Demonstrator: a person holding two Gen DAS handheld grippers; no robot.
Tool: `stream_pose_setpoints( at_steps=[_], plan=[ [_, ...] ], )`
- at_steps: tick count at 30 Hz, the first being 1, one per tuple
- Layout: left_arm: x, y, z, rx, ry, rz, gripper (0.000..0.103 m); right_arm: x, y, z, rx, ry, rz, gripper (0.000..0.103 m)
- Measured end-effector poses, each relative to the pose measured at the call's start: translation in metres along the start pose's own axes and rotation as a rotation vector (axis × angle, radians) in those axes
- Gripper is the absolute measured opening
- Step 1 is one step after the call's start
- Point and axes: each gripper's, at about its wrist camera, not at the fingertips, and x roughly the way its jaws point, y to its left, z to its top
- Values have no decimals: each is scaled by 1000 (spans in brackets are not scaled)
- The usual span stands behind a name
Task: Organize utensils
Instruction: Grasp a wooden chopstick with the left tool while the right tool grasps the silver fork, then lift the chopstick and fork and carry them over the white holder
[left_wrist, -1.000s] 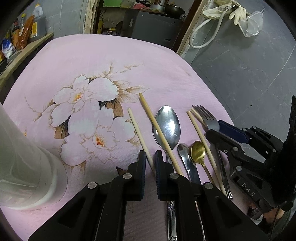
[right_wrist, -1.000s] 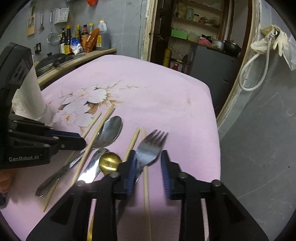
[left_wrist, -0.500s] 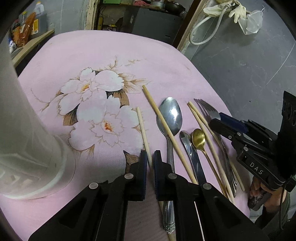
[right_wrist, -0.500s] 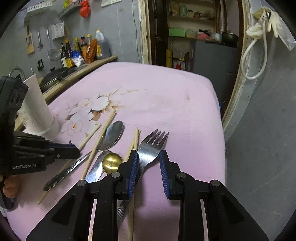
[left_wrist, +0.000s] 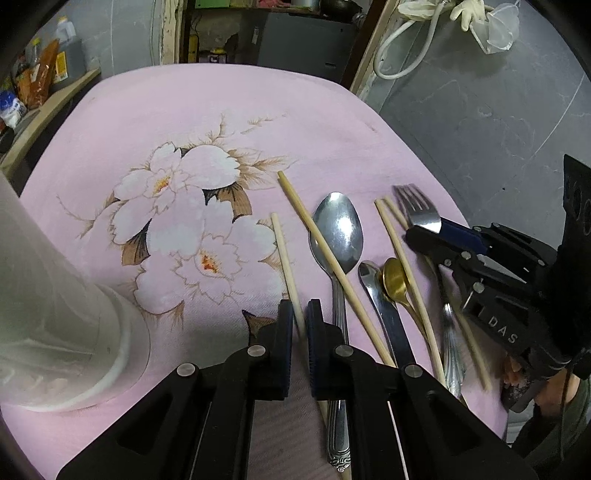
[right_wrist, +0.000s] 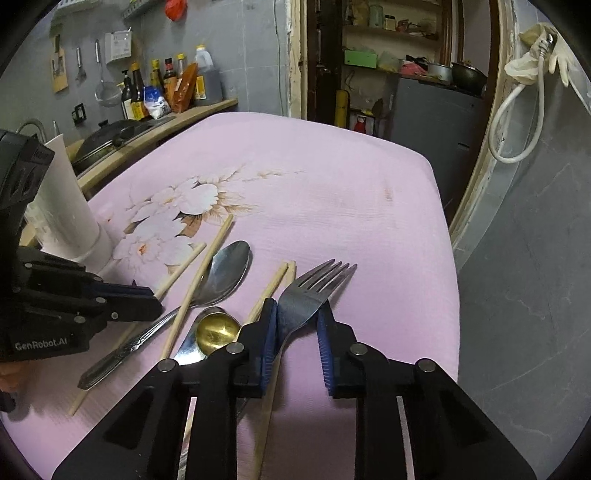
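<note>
**Claws on a chopstick and a fork**

The utensils lie in a row on the pink flowered cloth (left_wrist: 332, 122) over the bench. The left claw (left_wrist: 300, 325) is clenched on the leftmost chopstick (left_wrist: 282, 251). Beside it lie a large spoon (left_wrist: 338, 229) crossed by another chopstick (left_wrist: 325, 243), then a gold spoon (left_wrist: 395, 282). The right claw (right_wrist: 297, 332) is closing around the fork (right_wrist: 306, 295), its neck between the pads, the right pad not yet touching. A white cup (right_wrist: 66, 214) stands at the left.
</note>
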Motion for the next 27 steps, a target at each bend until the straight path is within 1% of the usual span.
stream_pose_setpoints(
  at_steps=[8, 12, 15, 18, 22, 25, 27],
  plan=[
    [-10, 9, -13, -45, -42, -43, 2, -18, 6, -2, -19, -95, -13, 7],
    [-22, 10, -22, -35, -82, -51, 2, -26, 8, -3, -28, -139, -13, 4],
    [-29, 9, -27, -27, -105, -44, 2, -26, 7, -3, -16, -139, 9, 3],
    [-38, 11, -32, -33, -142, -54, 2, -32, 4, -5, 8, -172, 28, 3],
    [-52, 9, -36, -29, -218, -68, 2, -48, 5, -9, 17, -251, 25, 2],
    [-68, 9, -41, -38, -324, -102, 2, -62, 11, -13, 6, -332, 0, 2],
    [-75, 9, -42, -42, -377, -100, 2, -70, 18, -15, -14, -386, -25, 2]
  ],
)
